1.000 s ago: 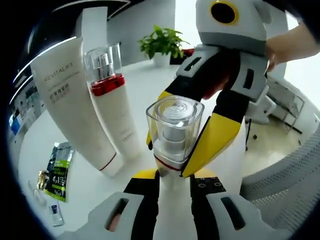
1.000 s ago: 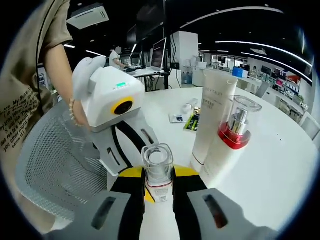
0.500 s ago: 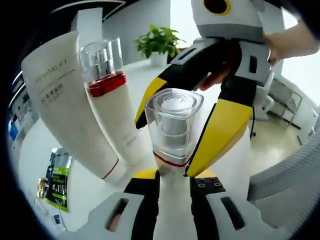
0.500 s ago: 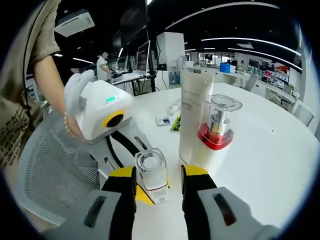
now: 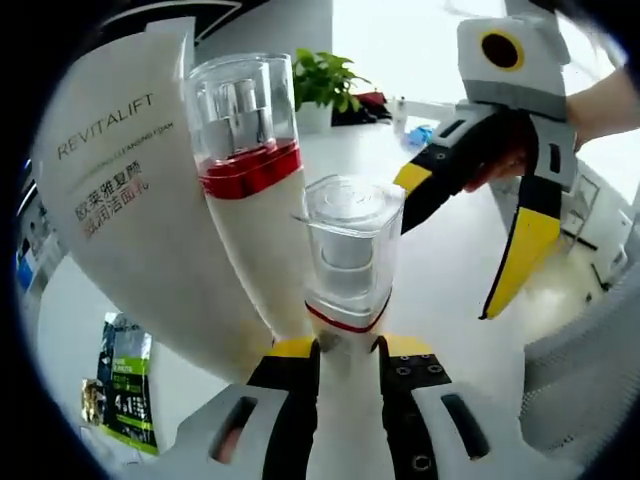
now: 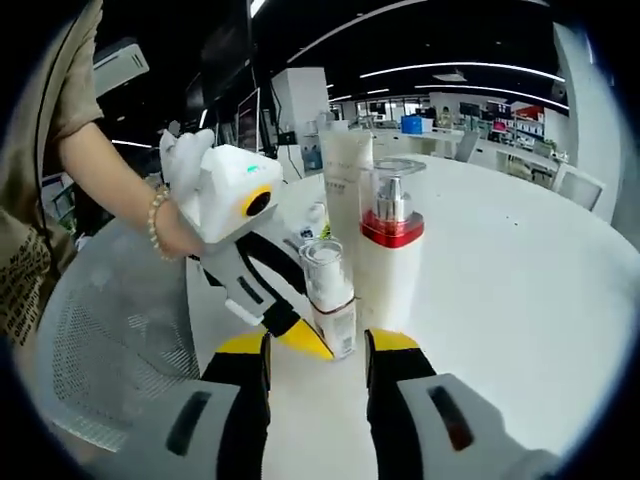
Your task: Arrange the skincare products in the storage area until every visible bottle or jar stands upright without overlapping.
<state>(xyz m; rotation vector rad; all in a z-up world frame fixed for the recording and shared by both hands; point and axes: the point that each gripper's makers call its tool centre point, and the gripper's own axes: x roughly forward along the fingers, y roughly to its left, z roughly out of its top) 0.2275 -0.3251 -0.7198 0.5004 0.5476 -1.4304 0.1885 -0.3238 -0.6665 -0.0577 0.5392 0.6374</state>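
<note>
A small white bottle with a clear square cap [image 5: 347, 255] stands upright between the jaws of my left gripper [image 5: 347, 348], which is shut on its body. Close behind it to the left stand a taller white bottle with a red band and clear cap [image 5: 250, 190] and a big white Revitalift tube [image 5: 120, 210]. My right gripper [image 5: 450, 250] hangs open to the right, apart from the bottle. In the right gripper view my right gripper [image 6: 318, 345] is open and bare, and beyond it my left gripper [image 6: 300, 335] holds the small bottle [image 6: 330, 295] beside the red-banded bottle [image 6: 390, 255] and the tube [image 6: 340, 170].
All of this is on a round white table [image 6: 500, 260]. Green and black sachets [image 5: 125, 375] lie on it at the left. A potted plant [image 5: 325, 85] stands at the far side. A grey mesh chair [image 6: 110, 340] is by the table's edge, near a person's arm [image 6: 110, 190].
My right gripper has opened and drawn back from the small bottle. My left gripper has carried the bottle closer to the red-banded bottle and the tube.
</note>
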